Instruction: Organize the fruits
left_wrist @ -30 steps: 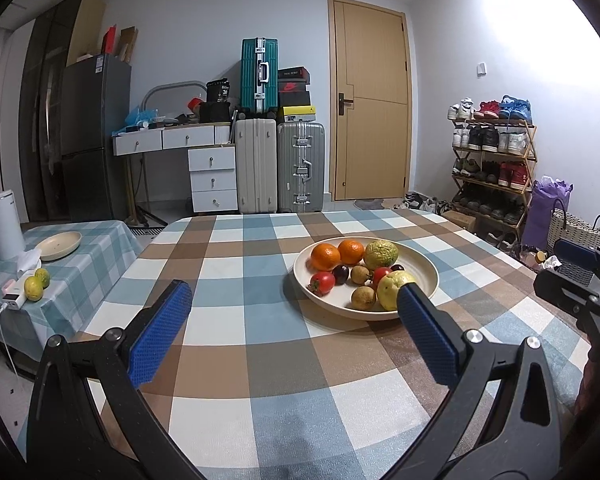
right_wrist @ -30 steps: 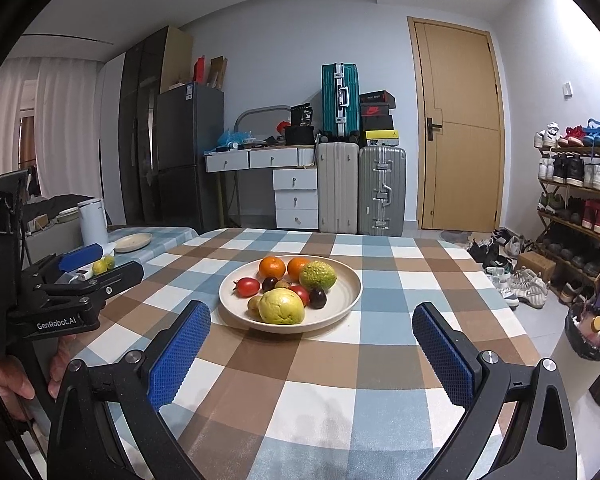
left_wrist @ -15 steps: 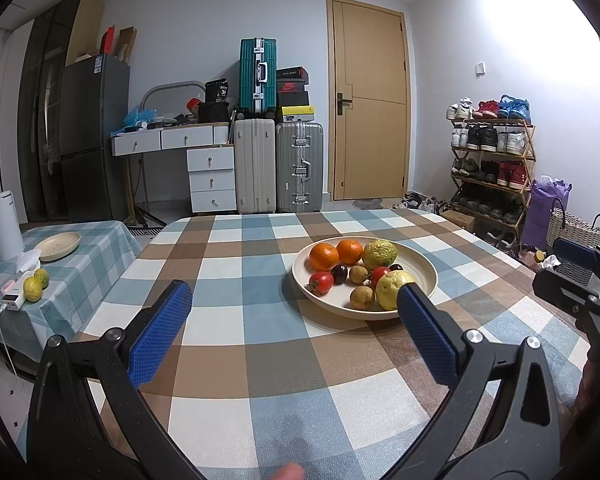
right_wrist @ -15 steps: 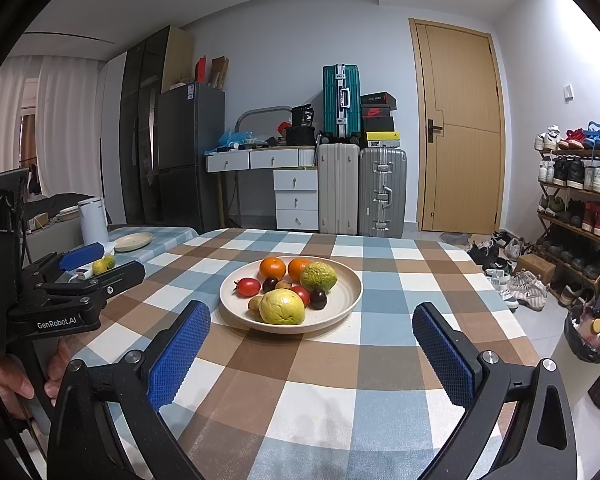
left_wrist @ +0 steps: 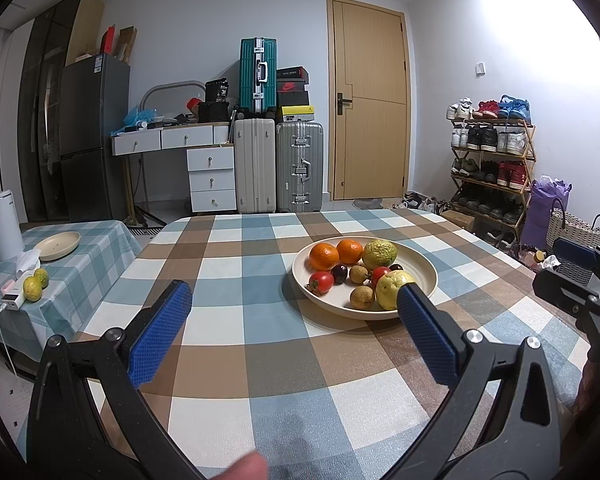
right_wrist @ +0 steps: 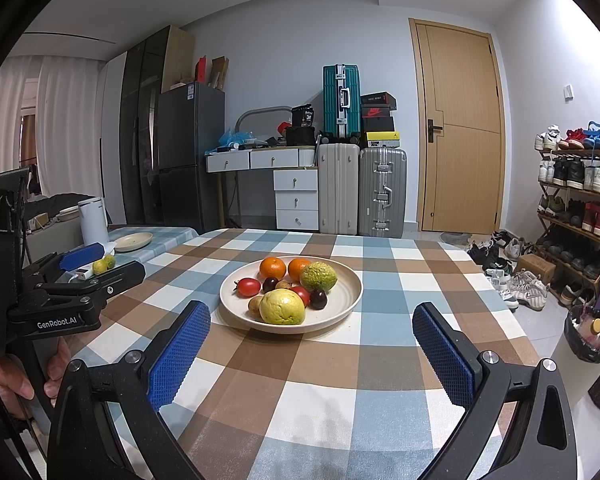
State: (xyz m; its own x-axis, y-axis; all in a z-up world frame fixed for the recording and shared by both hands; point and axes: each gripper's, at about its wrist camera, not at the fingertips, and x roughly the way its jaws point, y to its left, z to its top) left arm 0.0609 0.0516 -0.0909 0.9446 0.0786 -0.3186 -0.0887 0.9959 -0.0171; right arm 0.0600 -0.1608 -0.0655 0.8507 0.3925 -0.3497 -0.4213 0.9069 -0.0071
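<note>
While both jaws stand wide and empty, the left gripper (left_wrist: 292,316) and right gripper (right_wrist: 312,336) hover above the checked-cloth surface (right_wrist: 340,380), likely sizing up the round cream plate (right_wrist: 344,300) of mixed fruits (right_wrist: 284,292) at twelve o'clock.

plate (right_wrist: 350,280) w/ fruits (right_wrist: 282,306) ctr on table (right_wrist: 380,368) | side table (left_wrist: 100,232) left | suitcases (right_wrist: 364,192) behind
</note>
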